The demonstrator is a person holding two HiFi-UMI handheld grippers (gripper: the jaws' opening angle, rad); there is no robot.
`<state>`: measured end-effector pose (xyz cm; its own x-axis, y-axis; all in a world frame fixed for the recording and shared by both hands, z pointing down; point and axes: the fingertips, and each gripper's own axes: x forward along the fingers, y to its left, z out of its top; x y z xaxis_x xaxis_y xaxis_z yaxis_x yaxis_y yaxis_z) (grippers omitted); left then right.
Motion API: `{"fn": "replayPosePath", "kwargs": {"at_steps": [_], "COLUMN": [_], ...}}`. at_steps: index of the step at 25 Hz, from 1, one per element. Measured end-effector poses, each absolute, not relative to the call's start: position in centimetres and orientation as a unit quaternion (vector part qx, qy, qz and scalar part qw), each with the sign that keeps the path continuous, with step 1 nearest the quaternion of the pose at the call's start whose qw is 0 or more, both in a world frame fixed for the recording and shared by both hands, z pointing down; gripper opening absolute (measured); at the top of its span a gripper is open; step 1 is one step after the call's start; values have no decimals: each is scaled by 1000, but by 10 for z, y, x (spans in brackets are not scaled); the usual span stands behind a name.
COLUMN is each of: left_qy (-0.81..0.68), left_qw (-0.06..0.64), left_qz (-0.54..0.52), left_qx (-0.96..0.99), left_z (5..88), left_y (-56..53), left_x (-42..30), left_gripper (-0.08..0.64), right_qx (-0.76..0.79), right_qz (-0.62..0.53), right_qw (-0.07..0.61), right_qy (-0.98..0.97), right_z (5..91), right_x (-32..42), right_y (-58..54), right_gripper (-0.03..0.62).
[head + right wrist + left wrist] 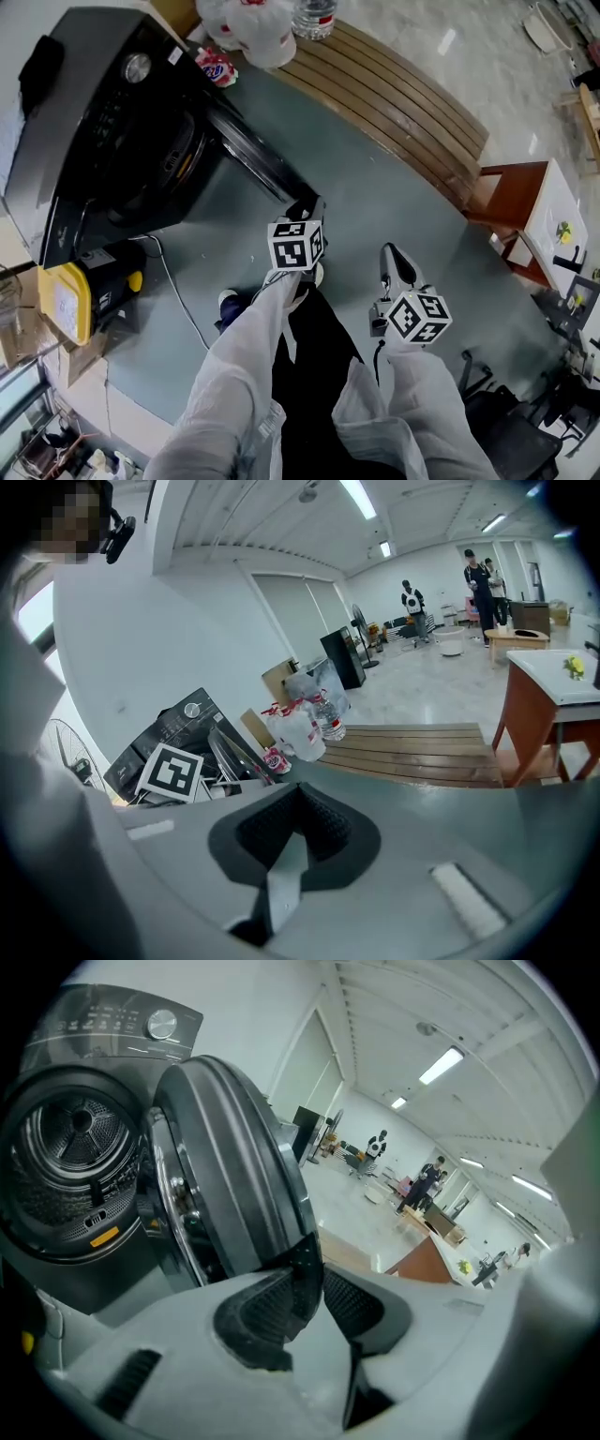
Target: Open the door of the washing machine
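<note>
Washing machine (103, 122) is being logged as dark grey. The door (234, 1185) is dark grey too, and its rim is being seen as chrome. Floor (394, 206) is being read as grey-green. Black-and-white square markers are being shown on the cube (297, 246) of the left tool (307, 206) and on that of the right tool (391, 255). Pads (319, 829) are being noted as black and dimpled. Box (70, 302) is being noted as yellow and black, sleeves (234, 375) as white.

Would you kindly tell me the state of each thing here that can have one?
door, swung open
drum, exposed, looks empty
left gripper, closed on the door's rim
right gripper, jaws together, nothing between them
</note>
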<state>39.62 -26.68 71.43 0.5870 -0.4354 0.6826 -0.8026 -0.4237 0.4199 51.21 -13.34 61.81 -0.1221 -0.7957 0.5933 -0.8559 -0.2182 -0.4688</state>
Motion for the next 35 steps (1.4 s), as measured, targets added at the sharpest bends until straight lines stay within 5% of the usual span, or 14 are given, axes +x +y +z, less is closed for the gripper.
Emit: {"fn": "replayPosePath", "kwargs": {"at_steps": [15, 20, 29, 35], "left_qy": [-334, -300, -319, -355], "left_qw": [404, 398, 398, 314], "left_qz": [210, 211, 165, 147], "left_qx": [825, 841, 844, 868], "left_z": [710, 697, 616, 519], "left_y": [-292, -280, -229, -202], "left_x": [448, 446, 361, 277], "left_gripper": [63, 181, 198, 201], "right_qx": [682, 672, 627, 578], "right_qz": [408, 406, 387, 339], "right_qw": [34, 27, -5, -24], "right_qy": [-606, -619, -676, -742], "right_z": [611, 602, 543, 465], "right_x": [531, 523, 488, 439], "right_y": [-105, -108, -141, -156], "right_gripper": [9, 9, 9, 9]}}
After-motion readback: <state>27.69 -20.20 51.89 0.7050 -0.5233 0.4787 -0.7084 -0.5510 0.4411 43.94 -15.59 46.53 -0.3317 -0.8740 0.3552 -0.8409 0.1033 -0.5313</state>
